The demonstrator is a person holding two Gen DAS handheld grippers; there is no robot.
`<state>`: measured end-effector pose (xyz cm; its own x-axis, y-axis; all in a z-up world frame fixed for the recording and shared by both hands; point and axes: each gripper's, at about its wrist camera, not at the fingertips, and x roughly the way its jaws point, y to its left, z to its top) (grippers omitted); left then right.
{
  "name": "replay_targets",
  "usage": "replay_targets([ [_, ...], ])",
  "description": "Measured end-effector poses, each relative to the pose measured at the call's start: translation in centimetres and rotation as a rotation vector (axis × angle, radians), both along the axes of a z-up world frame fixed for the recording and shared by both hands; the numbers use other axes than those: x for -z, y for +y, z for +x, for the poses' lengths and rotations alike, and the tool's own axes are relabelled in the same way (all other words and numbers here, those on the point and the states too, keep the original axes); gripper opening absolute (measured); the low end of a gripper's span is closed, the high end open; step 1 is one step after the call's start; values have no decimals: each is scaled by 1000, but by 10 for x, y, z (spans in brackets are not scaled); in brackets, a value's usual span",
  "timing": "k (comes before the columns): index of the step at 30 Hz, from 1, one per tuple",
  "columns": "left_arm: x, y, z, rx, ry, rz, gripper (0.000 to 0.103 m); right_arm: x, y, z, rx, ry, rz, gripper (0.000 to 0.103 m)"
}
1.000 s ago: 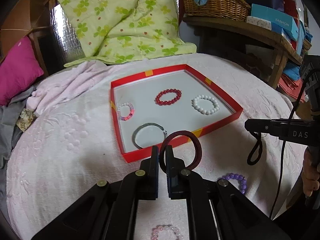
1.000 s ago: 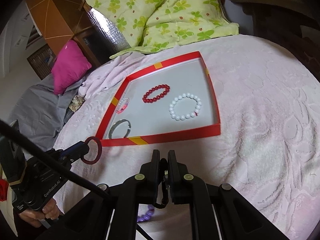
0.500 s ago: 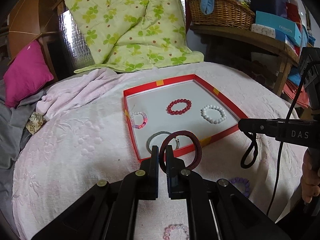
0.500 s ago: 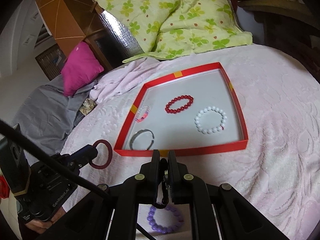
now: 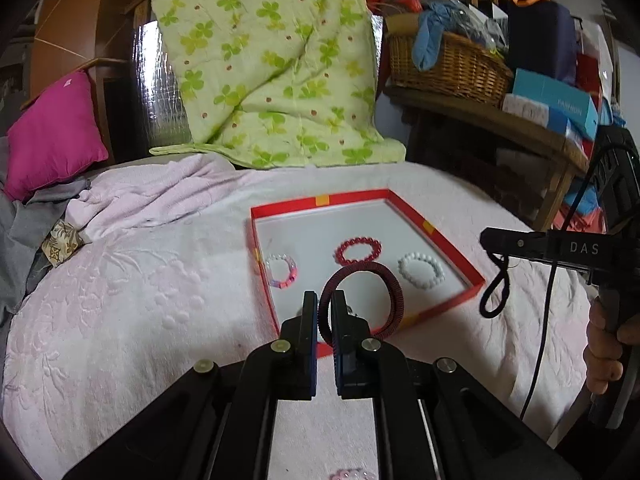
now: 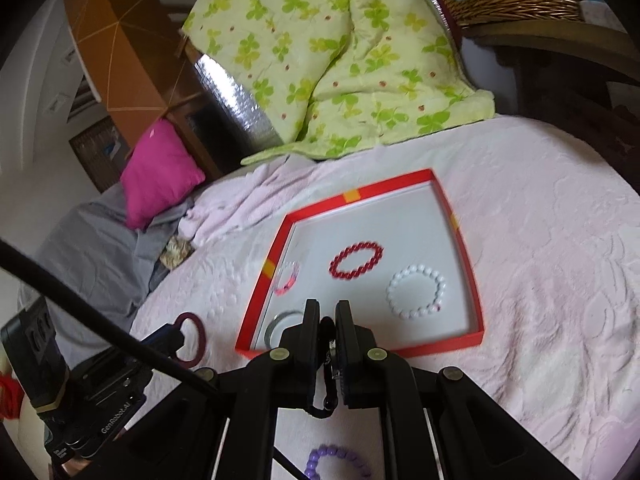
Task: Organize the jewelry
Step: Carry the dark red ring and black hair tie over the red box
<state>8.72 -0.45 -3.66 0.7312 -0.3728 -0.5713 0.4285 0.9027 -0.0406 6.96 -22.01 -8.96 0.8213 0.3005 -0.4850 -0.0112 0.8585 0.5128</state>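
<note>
Purple bead bracelet, R wrist view only

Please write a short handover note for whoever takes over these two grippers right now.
Left gripper: shut on the dark red ring, raised near the tray's front edge.
Right gripper: shut on a black loop, hanging free.
Red tray already holds the red bead bracelet, white bead bracelet, pink-and-clear bracelet and grey bangle.
Left: place both held pieces, then the purple bracelet lying on the blanket.
</note>
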Motion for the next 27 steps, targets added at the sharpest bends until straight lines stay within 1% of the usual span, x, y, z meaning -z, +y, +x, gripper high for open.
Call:
replay_targets([
  [4,1,5,7,-13,-1,-24,7,-2,-9,3,22,-1,16,9],
  [8,5,0,10,-13,-10,-24,7,2,-12,6,25,12,31,9],
  [17,14,-10,23,-17,11,-12,7,8,-7,26,20,41,24,9],
  [27,25,-20,38,-2,24,18,7,22,-6,59,14,90,51,9],
])
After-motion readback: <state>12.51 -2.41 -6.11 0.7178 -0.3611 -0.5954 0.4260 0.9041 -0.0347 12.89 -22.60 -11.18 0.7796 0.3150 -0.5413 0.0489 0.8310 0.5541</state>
